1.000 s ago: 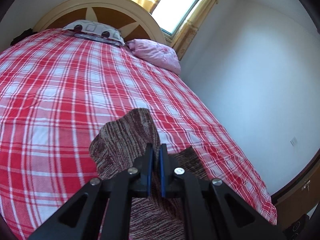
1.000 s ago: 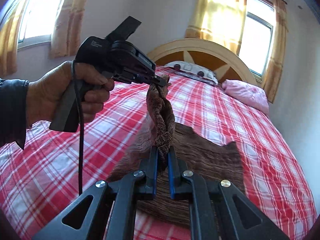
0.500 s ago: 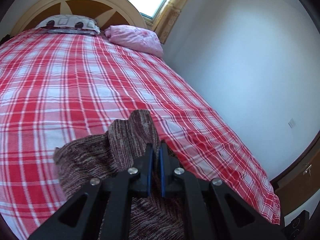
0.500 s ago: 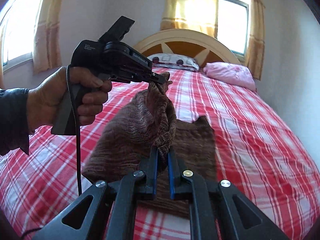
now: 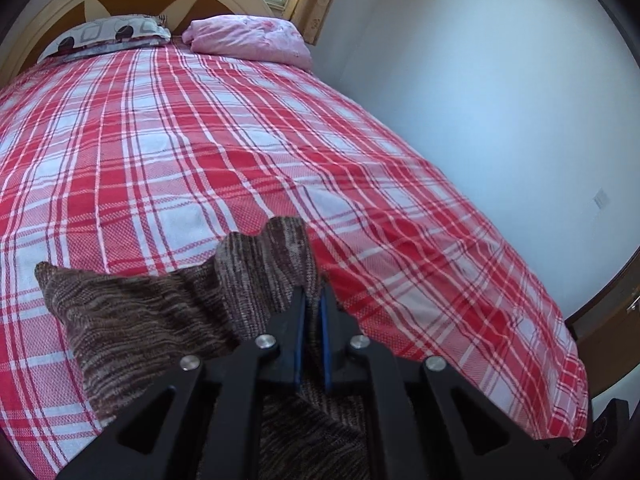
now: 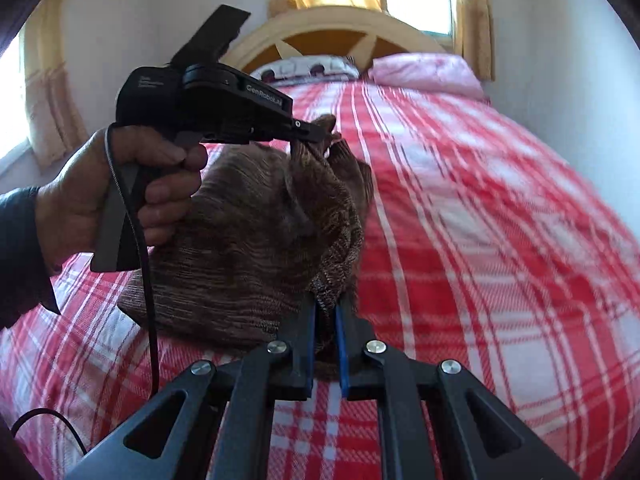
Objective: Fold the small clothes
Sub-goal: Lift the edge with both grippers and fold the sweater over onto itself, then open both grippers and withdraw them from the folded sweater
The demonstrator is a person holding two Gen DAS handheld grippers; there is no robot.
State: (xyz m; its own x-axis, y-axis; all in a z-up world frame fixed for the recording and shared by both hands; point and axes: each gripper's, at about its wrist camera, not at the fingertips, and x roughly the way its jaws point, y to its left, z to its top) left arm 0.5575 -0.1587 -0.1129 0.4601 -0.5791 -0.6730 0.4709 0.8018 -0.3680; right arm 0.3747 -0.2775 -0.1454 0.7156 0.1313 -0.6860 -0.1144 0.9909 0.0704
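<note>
Left gripper (image 6: 308,130): clenched on brown marled knit garment (image 6: 248,240).
Right gripper (image 6: 325,312): clenched on same garment.
Surface: red-white plaid bedsheet (image 5: 200,140).

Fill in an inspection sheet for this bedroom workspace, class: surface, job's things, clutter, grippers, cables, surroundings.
Surface: bed with a red plaid sheet.
Job's things: brown knit garment, partly lifted, rest lying on the sheet.
Clutter: patterned pillow and pink pillow at the headboard.
Grippers: left gripper shut on the garment's far corner; right gripper shut on its near edge.
Cables: black cable hanging from the left handle.
Surroundings: headboard, curtained windows, white walls.
</note>
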